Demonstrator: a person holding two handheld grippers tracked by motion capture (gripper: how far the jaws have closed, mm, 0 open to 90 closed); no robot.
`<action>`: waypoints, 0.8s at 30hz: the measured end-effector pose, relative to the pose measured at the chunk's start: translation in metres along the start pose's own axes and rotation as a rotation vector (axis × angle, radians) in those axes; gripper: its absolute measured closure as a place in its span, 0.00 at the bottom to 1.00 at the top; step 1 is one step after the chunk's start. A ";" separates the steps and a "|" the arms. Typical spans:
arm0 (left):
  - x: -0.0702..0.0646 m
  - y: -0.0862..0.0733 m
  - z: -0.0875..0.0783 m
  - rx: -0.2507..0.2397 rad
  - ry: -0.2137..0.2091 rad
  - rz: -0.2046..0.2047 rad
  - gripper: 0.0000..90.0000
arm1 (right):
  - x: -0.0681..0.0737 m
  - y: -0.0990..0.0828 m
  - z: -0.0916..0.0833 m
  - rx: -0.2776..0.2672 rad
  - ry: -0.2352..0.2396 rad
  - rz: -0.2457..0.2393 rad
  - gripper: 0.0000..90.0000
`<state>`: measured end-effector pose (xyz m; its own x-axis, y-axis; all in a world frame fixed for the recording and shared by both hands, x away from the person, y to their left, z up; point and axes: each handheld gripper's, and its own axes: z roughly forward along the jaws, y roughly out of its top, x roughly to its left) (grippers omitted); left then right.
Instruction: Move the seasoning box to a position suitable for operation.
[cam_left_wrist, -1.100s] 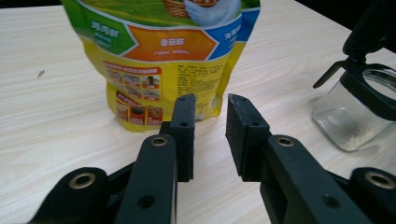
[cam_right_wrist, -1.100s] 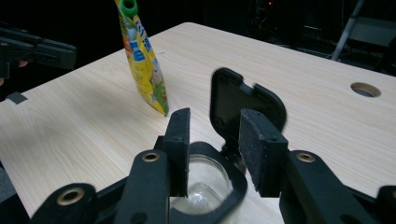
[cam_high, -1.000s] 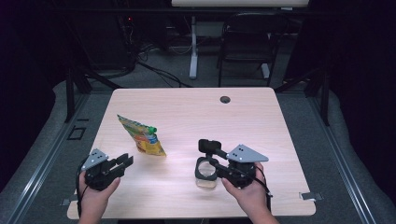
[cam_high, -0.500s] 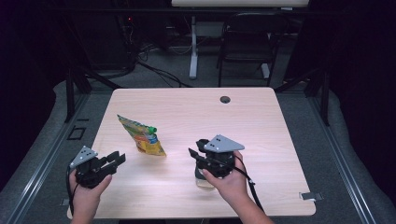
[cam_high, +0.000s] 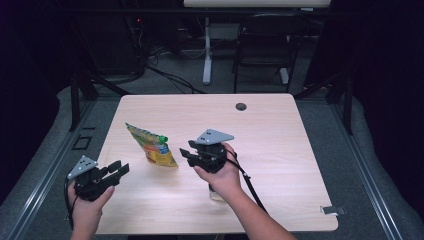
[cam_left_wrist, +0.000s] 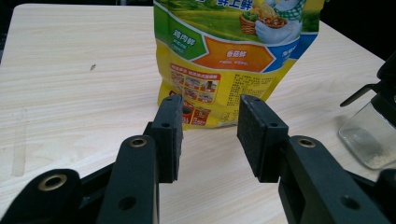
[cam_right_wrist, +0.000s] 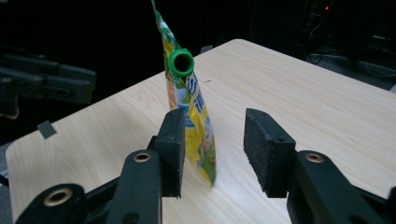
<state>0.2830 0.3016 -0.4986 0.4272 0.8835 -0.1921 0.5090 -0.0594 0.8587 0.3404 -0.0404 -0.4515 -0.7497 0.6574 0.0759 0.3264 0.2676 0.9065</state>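
A yellow-green spouted pouch (cam_high: 150, 146) with a green cap (cam_high: 162, 138) stands upright on the wooden table (cam_high: 280, 140). My left gripper (cam_high: 118, 170) hovers near the table's front left corner. It points at the pouch's printed face (cam_left_wrist: 233, 60), and its jaws have just been opening with nothing between them. My right gripper (cam_high: 187, 152) sits right of the pouch, facing the cap (cam_right_wrist: 181, 63). Its jaws have just been opening too. The pouch's edge (cam_right_wrist: 198, 121) stands just beyond the pads, untouched. A small glass jar (cam_high: 217, 192) rests under the right wrist.
The jar (cam_left_wrist: 369, 140) holds a little pale powder at its bottom. A dark grommet hole (cam_high: 241, 106) marks the table's far edge. Chairs, cables and stands fill the dark floor behind. A cable (cam_high: 250, 185) trails from the right gripper.
The right gripper has moved left, off the jar and up to the pouch. The left gripper has drifted slightly left and its jaws stand wider.
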 end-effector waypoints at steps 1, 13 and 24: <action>0.001 0.000 0.000 0.005 0.004 0.003 0.67 | -0.001 0.001 0.005 -0.001 0.006 0.012 0.65; 0.012 -0.004 -0.003 0.013 0.032 -0.023 0.67 | 0.007 0.010 0.045 0.019 0.048 -0.016 0.61; 0.011 -0.011 -0.004 0.034 0.043 -0.022 0.67 | 0.018 0.022 0.064 -0.013 0.039 -0.043 0.70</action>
<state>0.2790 0.3139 -0.5079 0.3833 0.9039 -0.1897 0.5432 -0.0545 0.8378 0.3711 0.0230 -0.4566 -0.7849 0.6173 0.0529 0.2861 0.2853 0.9147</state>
